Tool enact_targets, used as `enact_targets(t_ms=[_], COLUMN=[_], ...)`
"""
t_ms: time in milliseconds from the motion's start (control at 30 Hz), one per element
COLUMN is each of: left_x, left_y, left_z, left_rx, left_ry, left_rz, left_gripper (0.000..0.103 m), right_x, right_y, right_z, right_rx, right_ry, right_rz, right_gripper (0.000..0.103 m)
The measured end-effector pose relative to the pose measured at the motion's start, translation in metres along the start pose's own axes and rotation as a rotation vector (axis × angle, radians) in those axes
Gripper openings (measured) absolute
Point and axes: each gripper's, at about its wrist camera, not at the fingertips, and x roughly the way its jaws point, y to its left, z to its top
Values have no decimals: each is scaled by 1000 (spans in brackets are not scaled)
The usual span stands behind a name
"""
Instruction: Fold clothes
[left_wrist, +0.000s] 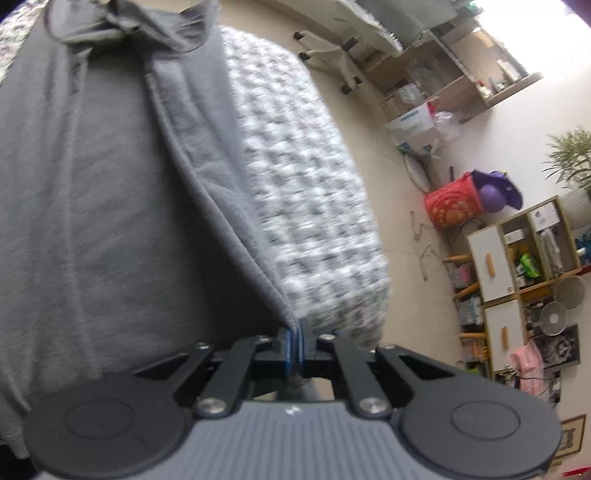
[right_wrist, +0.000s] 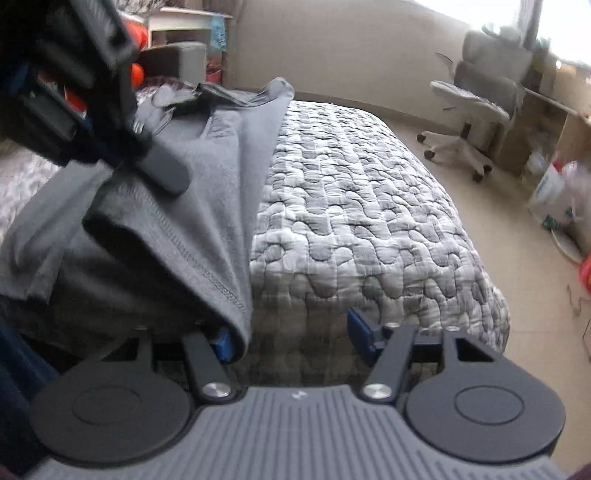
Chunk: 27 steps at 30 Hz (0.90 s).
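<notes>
My left gripper (left_wrist: 295, 345) is clamped on the hem of the grey shirt (left_wrist: 92, 192), which lies along the quilted bed (right_wrist: 362, 221) with this edge lifted. My right gripper (right_wrist: 295, 338) stands open: the hem corner hangs against its left pad (right_wrist: 223, 345), the other pad well clear. To do this well, I think I should centre the stitched edge between the pads before pinching, then keep both corners level so the fold lands straight.
</notes>
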Motion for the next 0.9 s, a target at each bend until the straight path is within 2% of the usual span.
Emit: enact_targets(t_ms=[67, 233, 300, 400, 433, 500, 533, 667, 700, 767, 833, 900], left_x=[3, 2, 2, 2, 3, 5, 7, 17, 19, 18, 12, 0], left_y=[8, 16, 16, 20, 22, 26, 27, 29, 30, 30, 29, 30], left_z=[-3, -9, -12, -14, -14, -14, -13, -8, -8, -9, -10, -12], left_rx=[2, 16, 24, 36, 38, 40, 51, 131, 148, 172, 189, 198], left_ry=[19, 49, 58, 72, 80, 97, 106, 136, 142, 149, 140, 115], left_rz=[29, 69, 87, 109, 113, 120, 127, 206, 212, 203, 197, 187], left_gripper=[3, 3, 3, 3, 3, 3, 3, 3, 7, 7, 13, 23], right_x=[0, 5, -1, -11, -10, -4, -2, -4, -4, -6, -8, -13], right_y=[6, 9, 8, 14, 18, 19, 19, 18, 16, 9, -1, -14], right_z=[1, -1, -2, -6, -8, -10, -10, -11, -12, -13, -14, -14], right_rx=[-53, -43, -25, -94, -127, -135, -136, -145, -139, -114, -82, -55], right_ry=[-3, -6, -28, -93, -86, -57, -44, -7, 5, 28, 52, 71], right_rz=[-21, -11, 3, 13, 13, 32, 44, 87, 101, 129, 159, 187], right_gripper=[58, 58, 58, 58, 57, 45, 43, 44, 44, 46, 46, 46])
